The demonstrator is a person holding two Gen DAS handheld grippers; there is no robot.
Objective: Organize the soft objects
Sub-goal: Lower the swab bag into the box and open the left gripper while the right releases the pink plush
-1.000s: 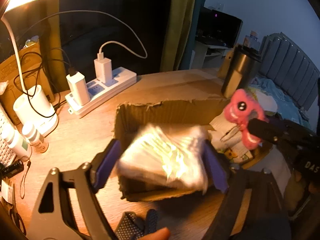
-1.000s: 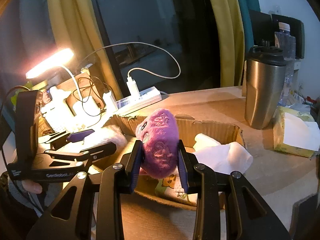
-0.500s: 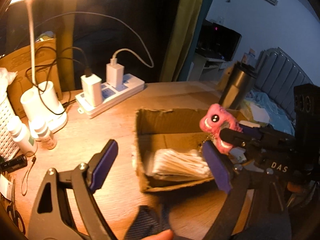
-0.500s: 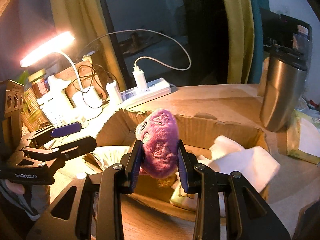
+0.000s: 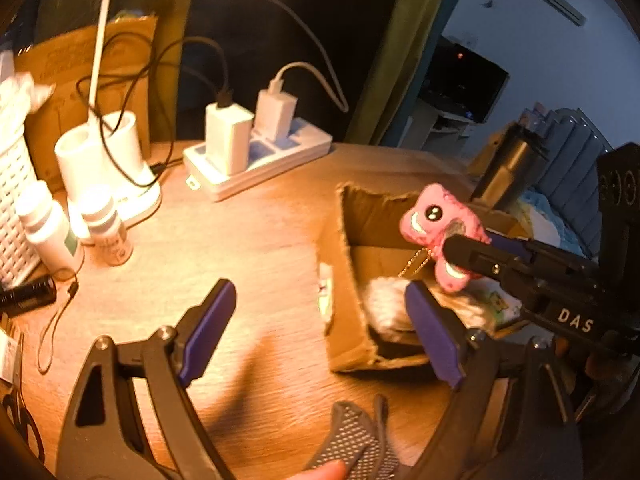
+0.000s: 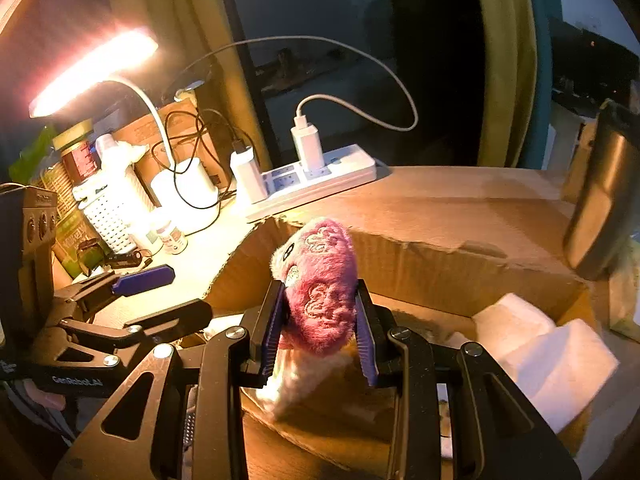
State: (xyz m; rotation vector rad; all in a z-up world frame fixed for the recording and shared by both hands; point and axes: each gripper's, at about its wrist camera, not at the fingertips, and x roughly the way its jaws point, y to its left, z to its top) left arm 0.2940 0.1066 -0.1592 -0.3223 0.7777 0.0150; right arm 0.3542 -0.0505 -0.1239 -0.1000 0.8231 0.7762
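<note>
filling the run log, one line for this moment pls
left gripper: open, empty | right gripper: shut on pink plush toy | toy over cardboard box

"DAS" on right gripper (image 5: 452, 246), "GenRobot.AI" on left gripper (image 6: 168, 292)

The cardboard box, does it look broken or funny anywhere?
Yes. The cardboard box has ragged, torn top edges with no neat flaps, plainest along its back wall and left corner. It sits flat on the table.

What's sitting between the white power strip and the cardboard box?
Nothing: in the left wrist view, bare wooden tabletop separates the power strip from the cardboard box.
</note>
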